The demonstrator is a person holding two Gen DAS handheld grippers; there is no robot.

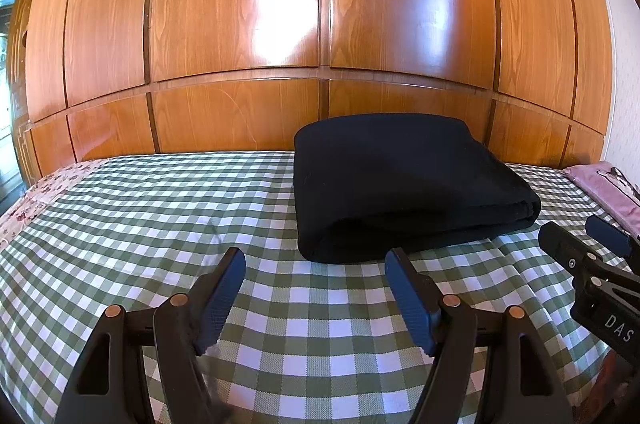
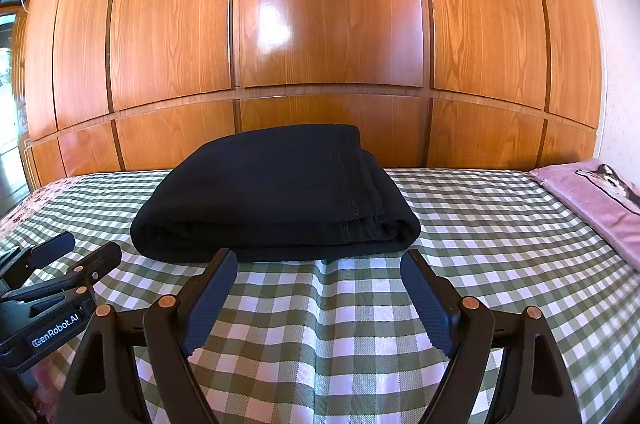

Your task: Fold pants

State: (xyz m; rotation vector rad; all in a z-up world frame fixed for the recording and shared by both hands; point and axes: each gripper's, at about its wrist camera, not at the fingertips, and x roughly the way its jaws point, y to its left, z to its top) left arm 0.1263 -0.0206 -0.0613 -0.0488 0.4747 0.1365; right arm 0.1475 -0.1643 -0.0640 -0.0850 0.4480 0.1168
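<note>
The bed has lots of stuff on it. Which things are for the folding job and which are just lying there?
For the job:
black pants, folded
left gripper
right gripper

Just lying about:
checked bedcover
pink cloth
wooden wardrobe

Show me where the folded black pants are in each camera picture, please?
Left wrist view: the folded black pants lie right of centre on the checked bedspread, beyond the open left gripper.
Right wrist view: the pants lie at centre, slightly left, just past the open right gripper.
Shared landmark: the pink towel at the right edge of the bed in both.
</note>
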